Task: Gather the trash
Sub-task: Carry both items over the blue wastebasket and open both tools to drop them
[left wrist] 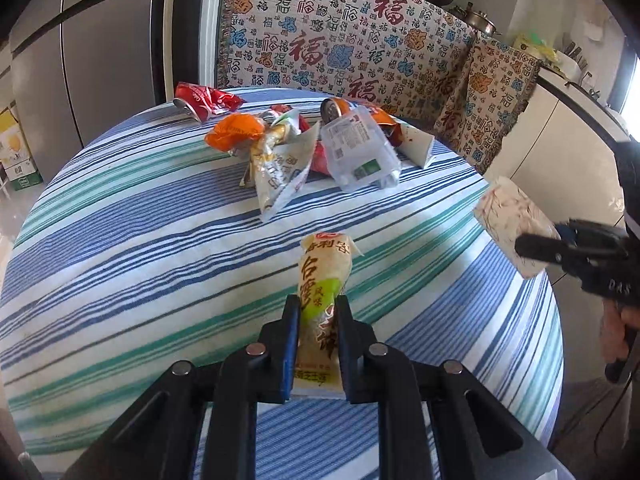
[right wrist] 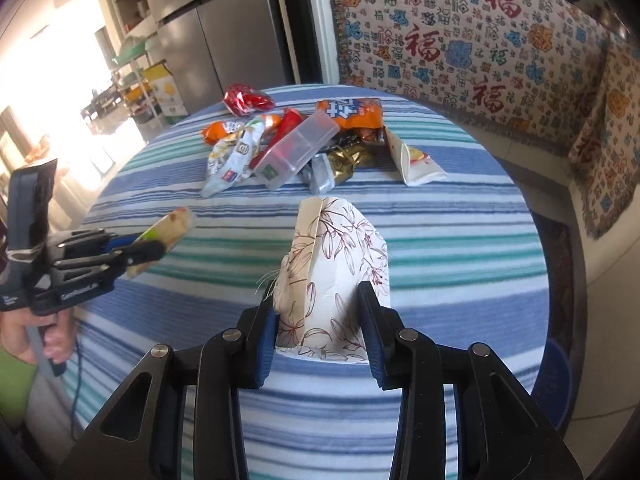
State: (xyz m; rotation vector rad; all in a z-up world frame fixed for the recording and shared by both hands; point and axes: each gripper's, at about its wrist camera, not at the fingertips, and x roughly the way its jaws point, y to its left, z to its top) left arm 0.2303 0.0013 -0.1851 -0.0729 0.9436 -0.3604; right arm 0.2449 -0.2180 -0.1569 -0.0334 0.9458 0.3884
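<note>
Two pieces of trash are already lifted off the striped surface (left wrist: pixel 120 240): the left hand-held gripper (left wrist: pixel 318 320) pinches a yellow-green snack wrapper (left wrist: pixel 324 276), and the right hand-held gripper (right wrist: pixel 320 312) clamps a floral paper box (right wrist: pixel 340 256), its pads pressing both sides. Both items hang above the near half of the surface, the box toward the right edge. So the step in hand looks like the carry-off after a double pick; the next move calls for a bin or bag, and none shows in either view, so each hand would have to swing away from the surface to find one while keeping its squeeze steady. What remains is a pile (right wrist: pixel 288 144) near the far edge: crumpled wrappers, a red can (left wrist: pixel 196 104), a white carton (right wrist: pixel 412 164) and a clear plastic box (right wrist: pixel 298 148) lying tilted on the heap. That clear box seems to hold little or nothing; its inside cannot be read for certain.
</note>
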